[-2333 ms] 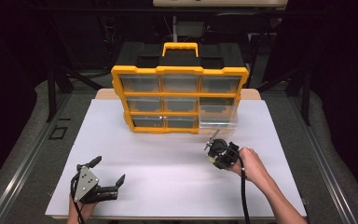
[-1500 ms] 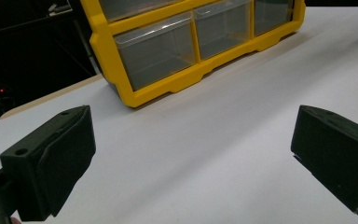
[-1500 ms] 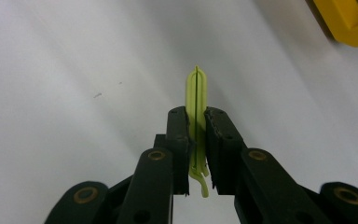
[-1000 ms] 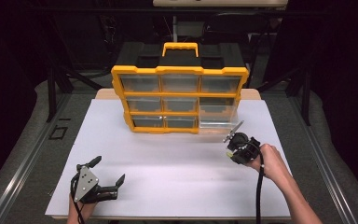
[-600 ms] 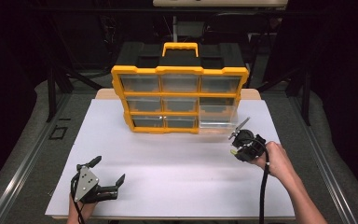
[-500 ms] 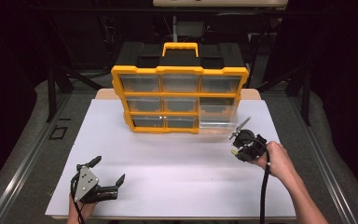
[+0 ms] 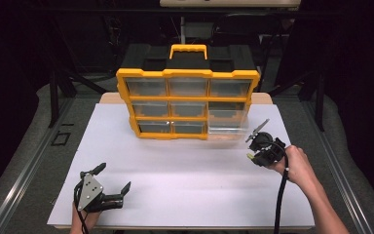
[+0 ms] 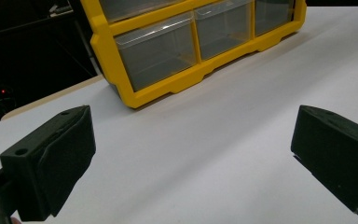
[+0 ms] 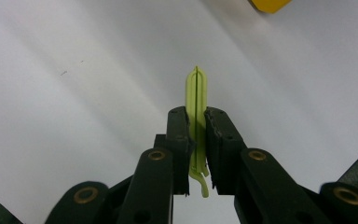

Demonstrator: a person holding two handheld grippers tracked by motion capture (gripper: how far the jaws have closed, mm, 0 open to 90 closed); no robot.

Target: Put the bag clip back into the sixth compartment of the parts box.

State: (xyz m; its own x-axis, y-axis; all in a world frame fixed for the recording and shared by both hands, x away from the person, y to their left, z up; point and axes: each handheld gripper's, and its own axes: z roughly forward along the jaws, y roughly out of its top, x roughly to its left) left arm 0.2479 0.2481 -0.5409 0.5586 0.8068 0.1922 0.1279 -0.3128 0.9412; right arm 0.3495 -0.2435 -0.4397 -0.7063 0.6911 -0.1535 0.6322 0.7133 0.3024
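**Wide bare sheet in front of the drawer cabinet, grippers at opposite sides**

A white sheet (image 7: 185, 175) covers most of the tabletop (image 7: 111, 98), whose wooden far corners show behind it. A yellow drawer cabinet (image 7: 187, 102) with clear drawers and a black top stands at the far middle of the sheet, its front facing the near edge. Its lower right drawer (image 7: 228, 127) juts out past the frame, toward the right gripper.

From the cabinet's foot to the near edge the sheet lies bare across its whole width. The left gripper (image 7: 111, 181) rests at the near left corner, jaws spread wide apart with nothing between them; in the left gripper view the cabinet's lower left corner stands well ahead of it.

The right gripper (image 7: 254, 146) is held above the sheet near the right edge, just in front of and to the right of the jutting drawer. Its jaws are clamped on a thin pale green plastic piece (image 9: 196, 100), whose tip sticks out past the pads over bare sheet. The cabinet is the one obstacle on the sheet.
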